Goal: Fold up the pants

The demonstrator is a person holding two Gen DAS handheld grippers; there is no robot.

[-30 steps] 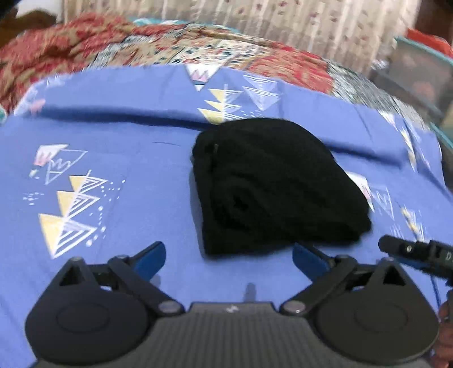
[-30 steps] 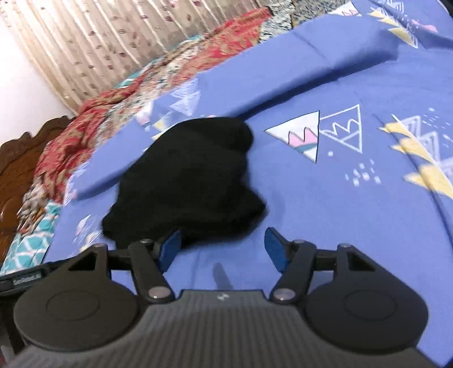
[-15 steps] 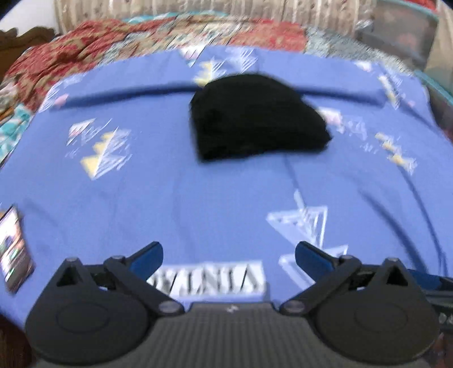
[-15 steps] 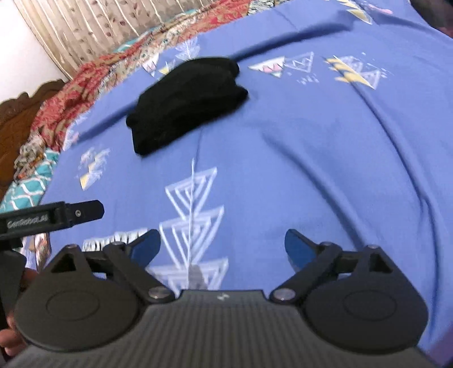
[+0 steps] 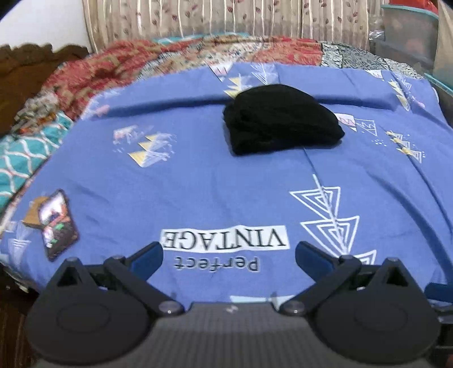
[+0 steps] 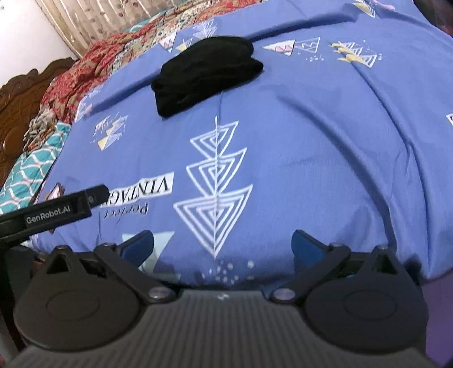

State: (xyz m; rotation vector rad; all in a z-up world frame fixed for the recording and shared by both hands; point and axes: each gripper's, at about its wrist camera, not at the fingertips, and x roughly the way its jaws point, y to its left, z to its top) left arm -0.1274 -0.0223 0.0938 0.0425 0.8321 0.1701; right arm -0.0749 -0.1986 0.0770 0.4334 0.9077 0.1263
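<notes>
The black pants [image 5: 280,119] lie folded in a compact bundle on the far part of the blue bedsheet [image 5: 198,181]; they also show in the right wrist view [image 6: 203,73]. My left gripper [image 5: 228,254] is open and empty, well back from the pants near the bed's front edge. My right gripper [image 6: 222,243] is open and empty, also near the front edge. Part of the left gripper's body [image 6: 53,211] shows at the left of the right wrist view.
A phone [image 5: 56,223] lies on the sheet at the front left. A red patterned quilt [image 5: 127,62] and a teal patterned cloth [image 5: 19,161] lie along the back and left. A wooden headboard [image 6: 22,93] and curtains [image 5: 226,17] stand behind.
Both grippers have pulled back from the folded pants toward the bed's front edge. The pants now lie far away and have not moved.
</notes>
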